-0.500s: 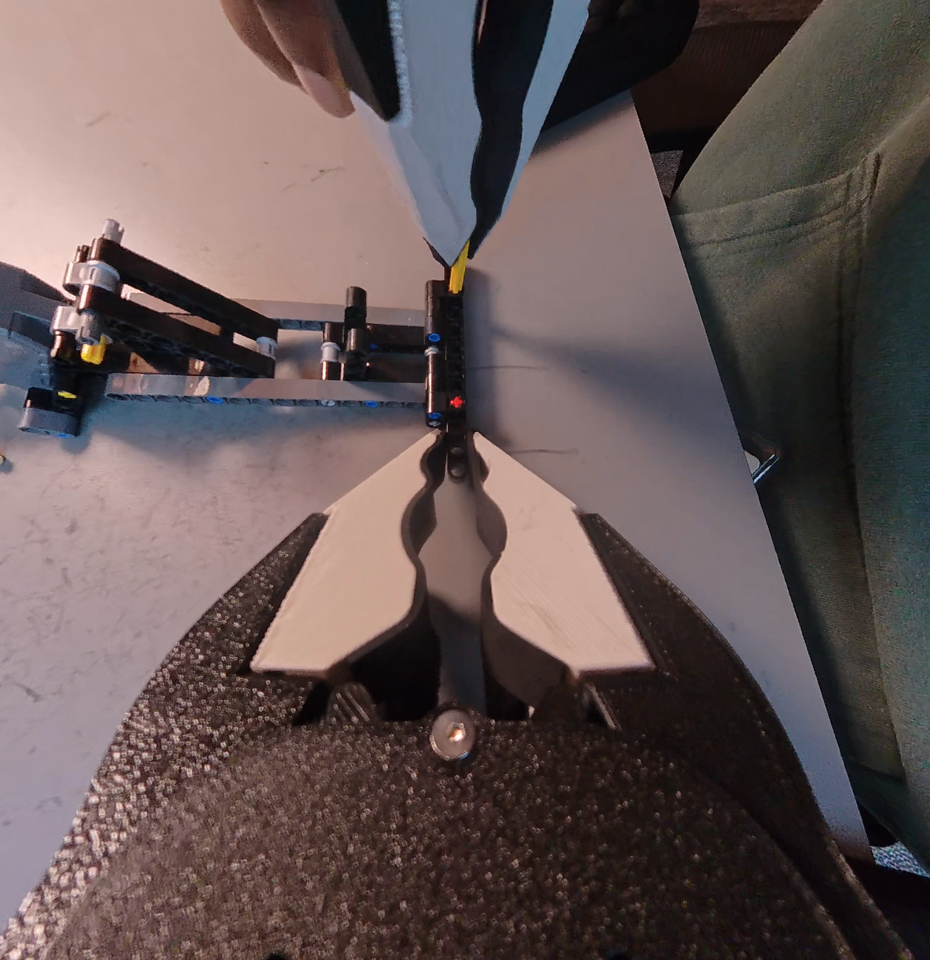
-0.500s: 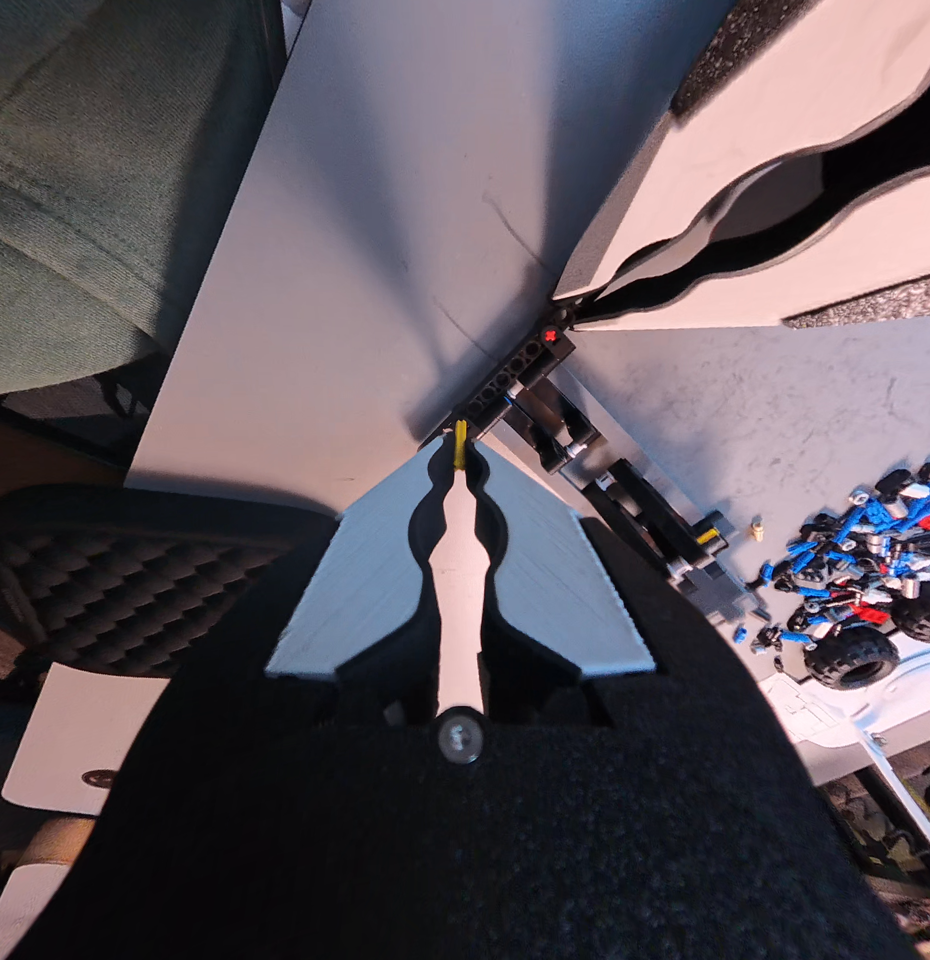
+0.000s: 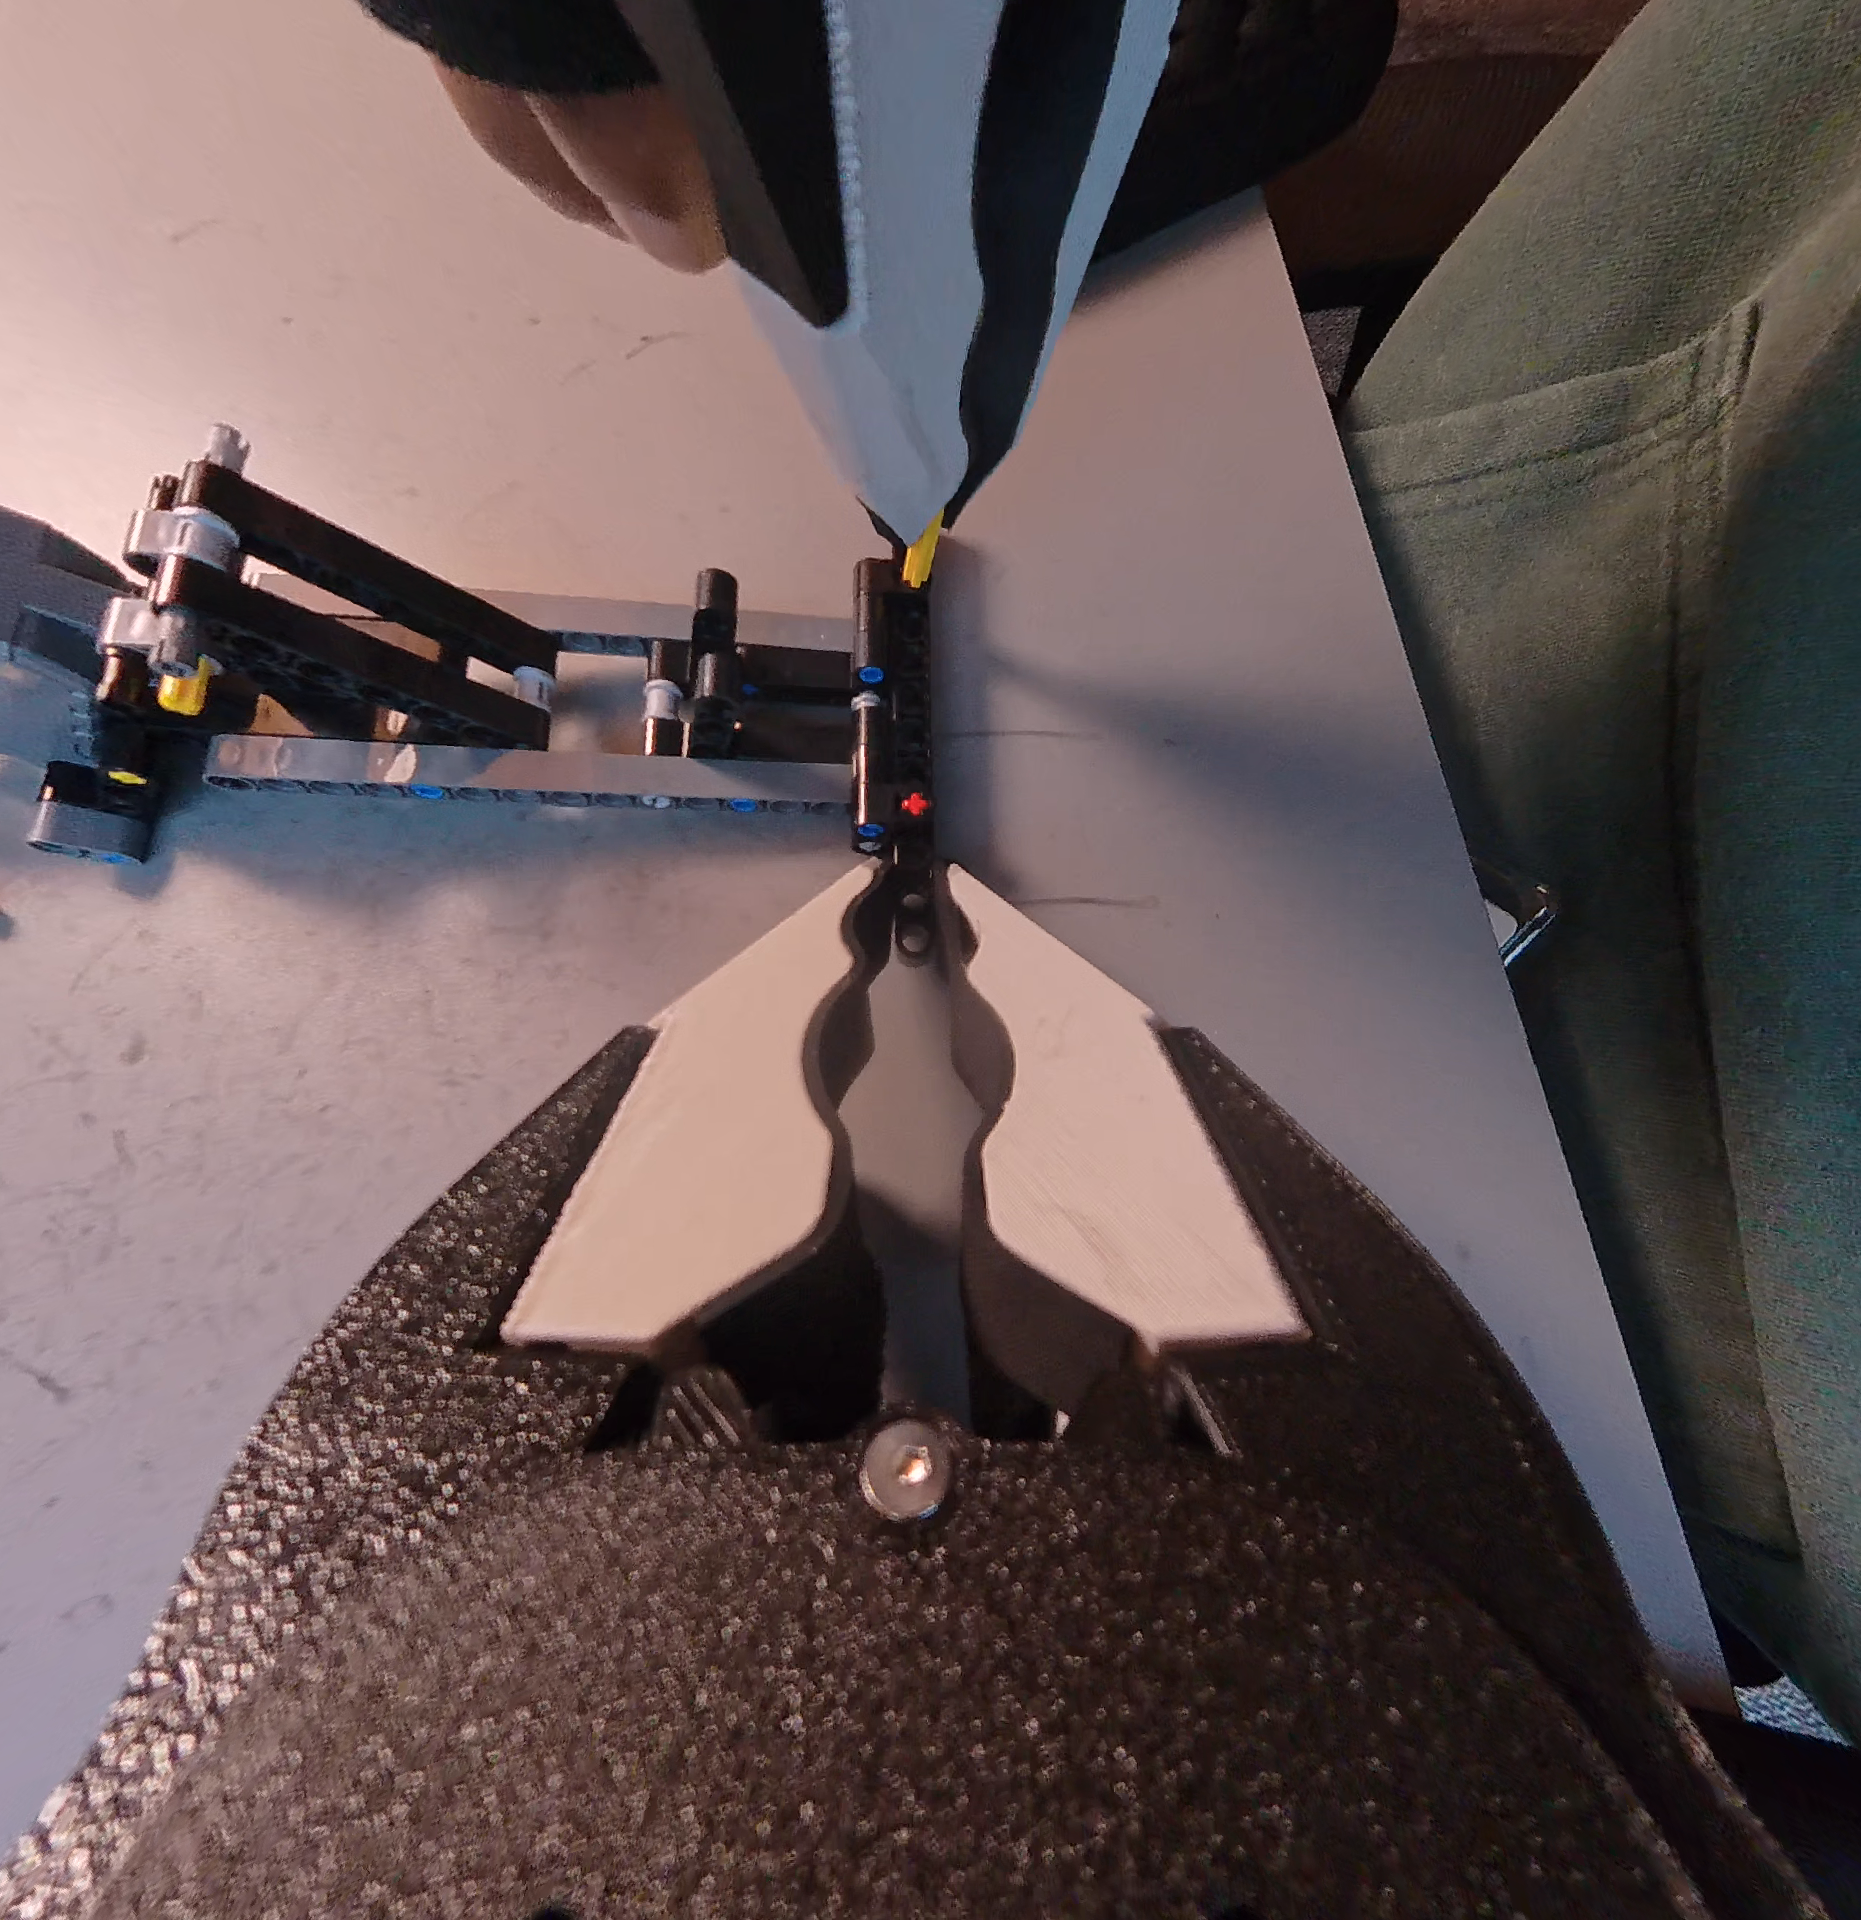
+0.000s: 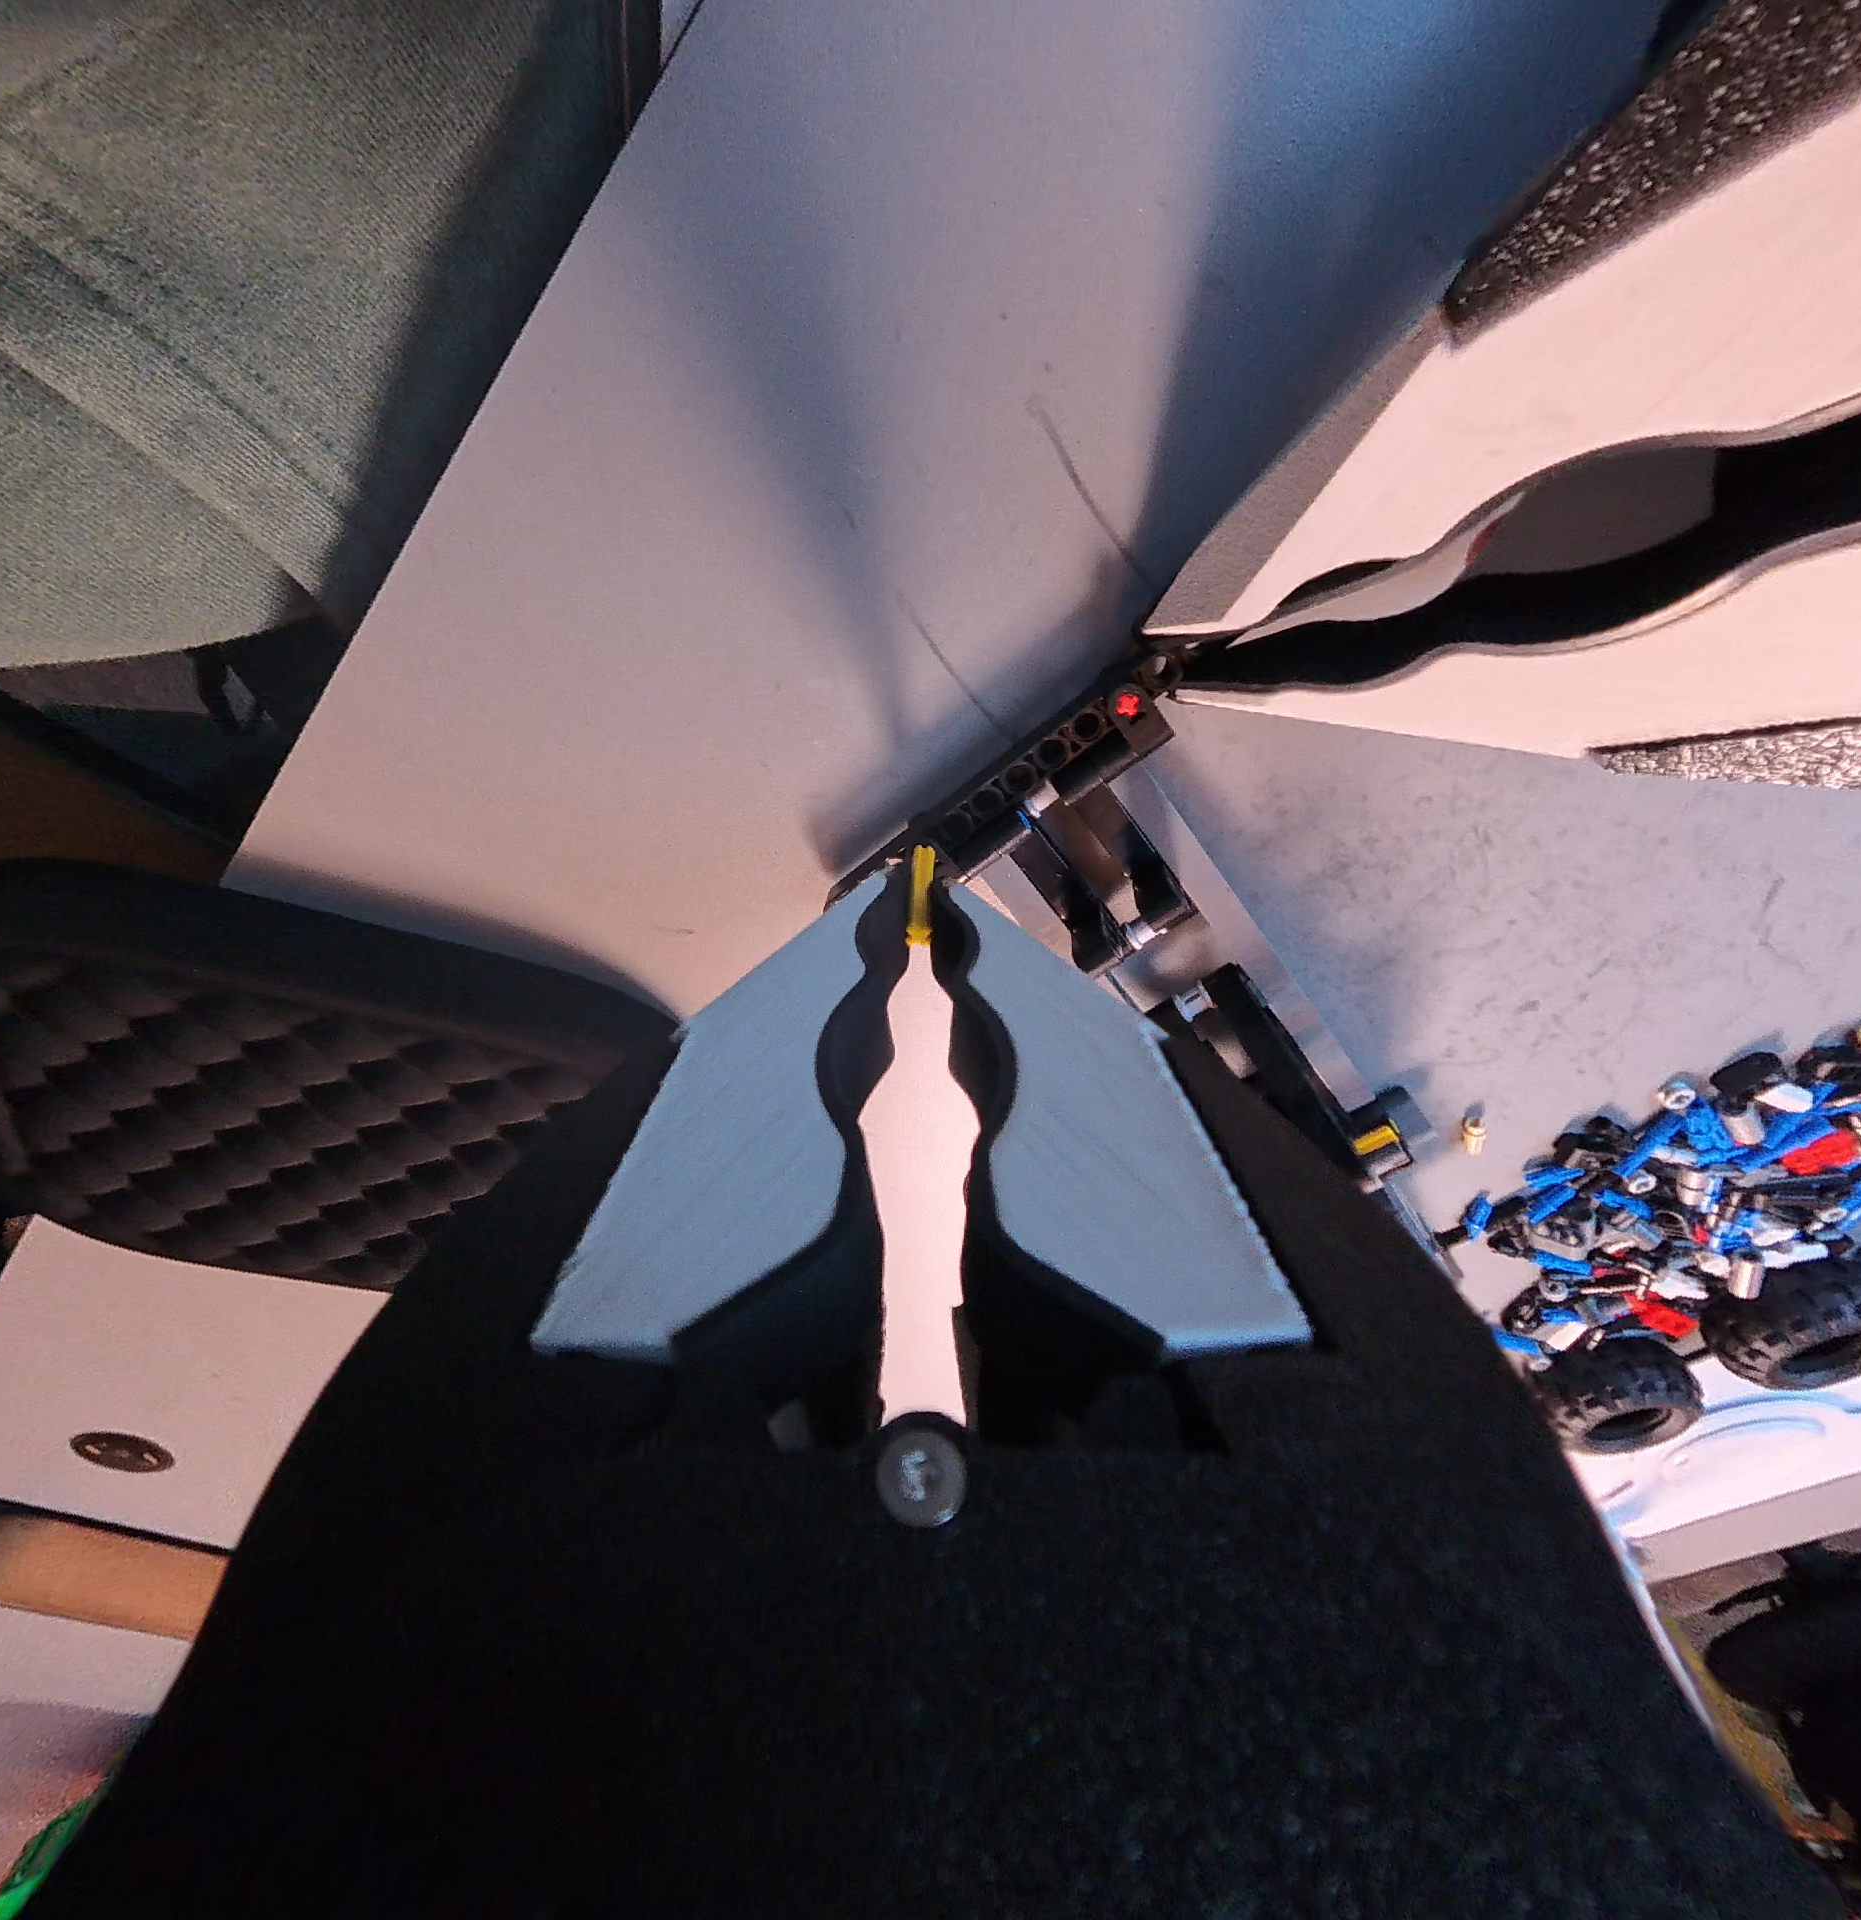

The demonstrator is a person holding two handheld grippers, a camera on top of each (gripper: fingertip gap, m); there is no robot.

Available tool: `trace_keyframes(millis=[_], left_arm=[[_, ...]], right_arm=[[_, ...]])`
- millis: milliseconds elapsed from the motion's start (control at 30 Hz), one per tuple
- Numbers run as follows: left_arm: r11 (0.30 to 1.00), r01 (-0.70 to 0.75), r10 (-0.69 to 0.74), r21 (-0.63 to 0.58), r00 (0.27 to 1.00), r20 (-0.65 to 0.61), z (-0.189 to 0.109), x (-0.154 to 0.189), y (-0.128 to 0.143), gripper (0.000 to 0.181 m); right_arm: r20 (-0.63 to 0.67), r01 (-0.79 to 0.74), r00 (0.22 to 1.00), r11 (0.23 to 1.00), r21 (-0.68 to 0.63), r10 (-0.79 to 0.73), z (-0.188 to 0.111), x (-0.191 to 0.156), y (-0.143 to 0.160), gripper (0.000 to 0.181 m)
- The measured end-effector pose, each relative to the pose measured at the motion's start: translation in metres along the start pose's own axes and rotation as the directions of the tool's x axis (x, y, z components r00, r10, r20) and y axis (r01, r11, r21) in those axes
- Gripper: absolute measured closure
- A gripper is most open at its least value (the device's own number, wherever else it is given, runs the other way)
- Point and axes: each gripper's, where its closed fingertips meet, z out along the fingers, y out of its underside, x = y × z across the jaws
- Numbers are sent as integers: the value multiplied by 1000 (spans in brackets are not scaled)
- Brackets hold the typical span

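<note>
Pinching a thin yellow pin (image 4: 920, 894) by its tail, the right gripper (image 4: 918, 885) noses it at the end of the black beam (image 3: 902, 717), light, stiff, likely slippery plastic, clamped low by the left gripper (image 3: 913, 914) on the grey table (image 3: 1165, 665), loose parts (image 4: 1695, 1195) well apart.

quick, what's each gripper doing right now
Left gripper: shut on the black holed plastic beam.
Right gripper: shut on a thin yellow plastic pin.
</note>
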Motion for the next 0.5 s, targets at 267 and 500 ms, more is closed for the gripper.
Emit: trace_keyframes(millis=[267, 500], left_arm=[[1000, 9, -9, 1, 1000, -9, 0, 0, 0, 175], [1000, 19, -19, 1, 1000, -13, 0, 0, 0, 175]], right_arm=[[2, 17, 1000, 1000, -13, -17, 2, 1, 2, 179], [-8, 8, 1000, 1000, -7, -8, 5, 1, 1, 179]])
